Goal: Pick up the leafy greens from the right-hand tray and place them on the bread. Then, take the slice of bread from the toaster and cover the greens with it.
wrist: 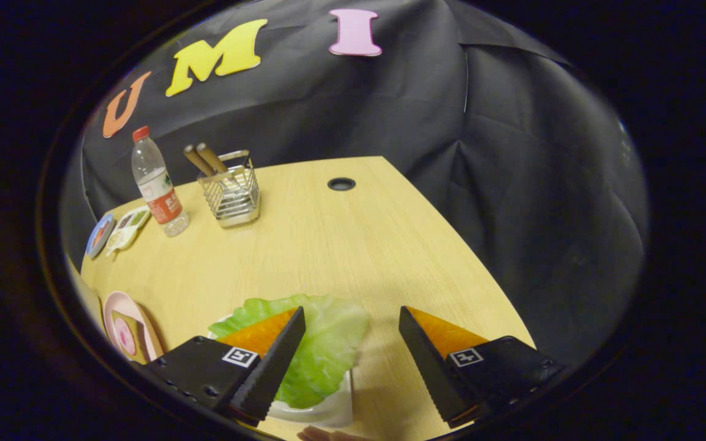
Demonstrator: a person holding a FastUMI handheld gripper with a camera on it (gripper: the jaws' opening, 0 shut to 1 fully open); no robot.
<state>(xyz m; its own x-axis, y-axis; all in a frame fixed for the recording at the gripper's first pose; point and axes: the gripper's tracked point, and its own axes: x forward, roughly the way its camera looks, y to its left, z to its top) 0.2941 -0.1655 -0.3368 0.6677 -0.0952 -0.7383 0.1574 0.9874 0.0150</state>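
Hovering over the leafy greens (322,343), tongs (351,361) spread apart and gripping nothing, left finger above the leaf, right finger off its edge over bare desk (341,245). Judged a lining-up for the pick. Greens lying in a white tray (328,413), its near part cut off. Beyond the greens: bottle (155,184), wire holder (231,193). Left of the greens, a pink plate (125,327), hard to make out.

greens (322,349) on tray (328,413), bottle (157,184) beyond
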